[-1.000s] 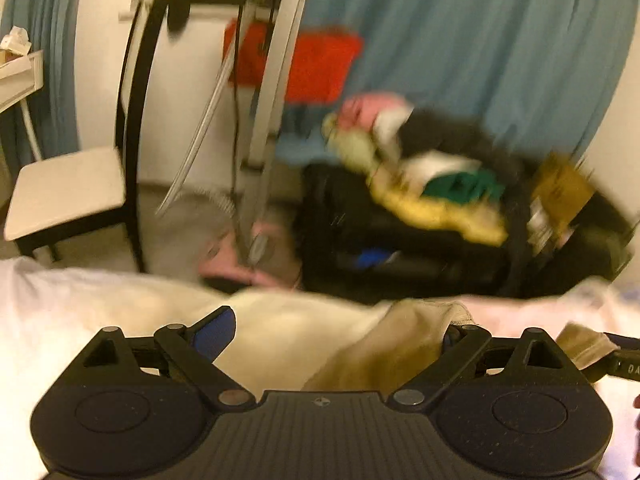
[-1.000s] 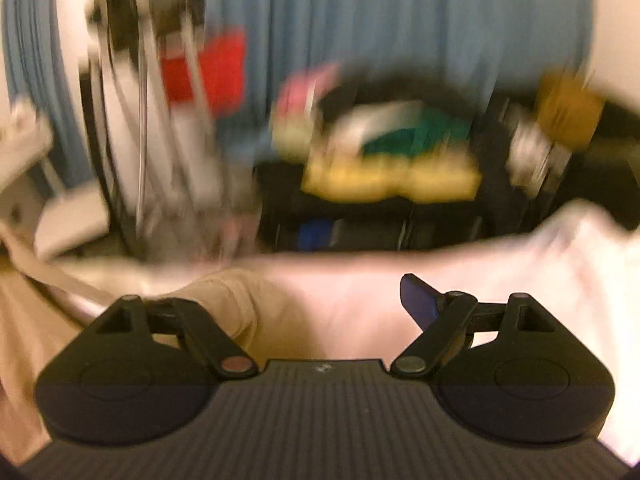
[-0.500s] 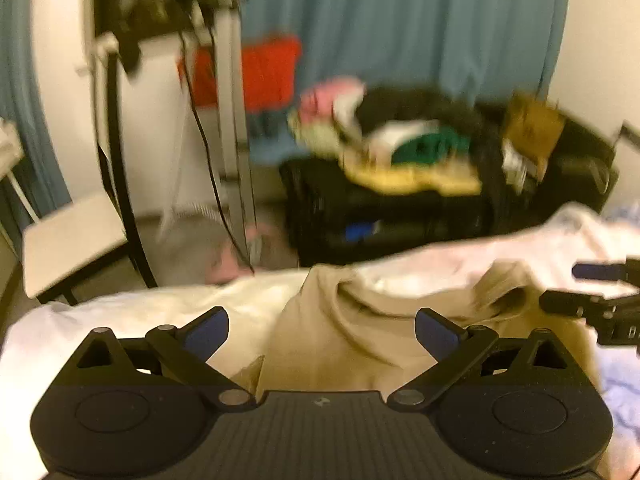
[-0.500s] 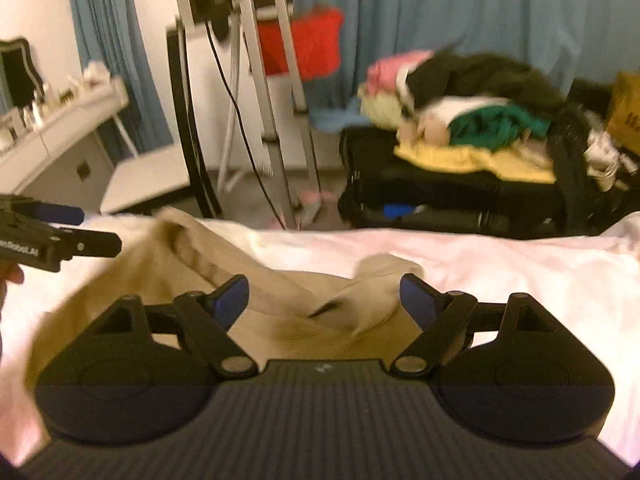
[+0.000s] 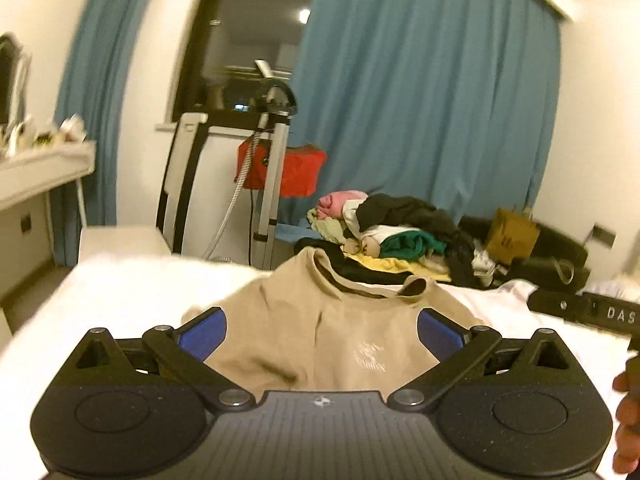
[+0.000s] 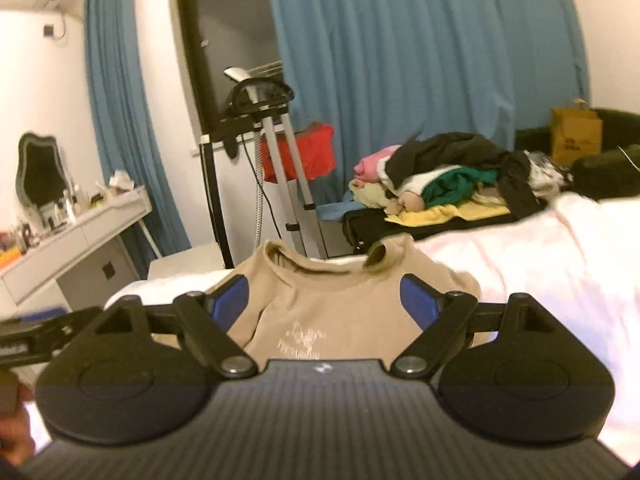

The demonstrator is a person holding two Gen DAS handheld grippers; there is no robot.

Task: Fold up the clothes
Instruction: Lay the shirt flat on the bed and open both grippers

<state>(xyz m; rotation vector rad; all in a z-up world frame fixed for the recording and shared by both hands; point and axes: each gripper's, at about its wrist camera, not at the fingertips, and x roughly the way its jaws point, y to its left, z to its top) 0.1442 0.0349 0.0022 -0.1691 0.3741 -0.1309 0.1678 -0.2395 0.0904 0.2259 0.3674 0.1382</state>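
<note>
A beige T-shirt with a small white chest print lies on the white bed, its collar at the far side and one collar corner curled up. My left gripper hovers open just in front of the shirt, with nothing between its blue pads. The right gripper is also open and empty over the same T-shirt. Each gripper shows at the edge of the other's view: the right gripper's body, the left gripper's body.
Beyond the bed a heap of mixed clothes sits on a black suitcase. A garment steamer stand, a red garment, a white chair and a dressing table stand at left. Blue curtains hang behind.
Both grippers let go of the beige shirt and drew back from it. The shirt went from bunched to spread out, front up. Both views now look higher into the room.
</note>
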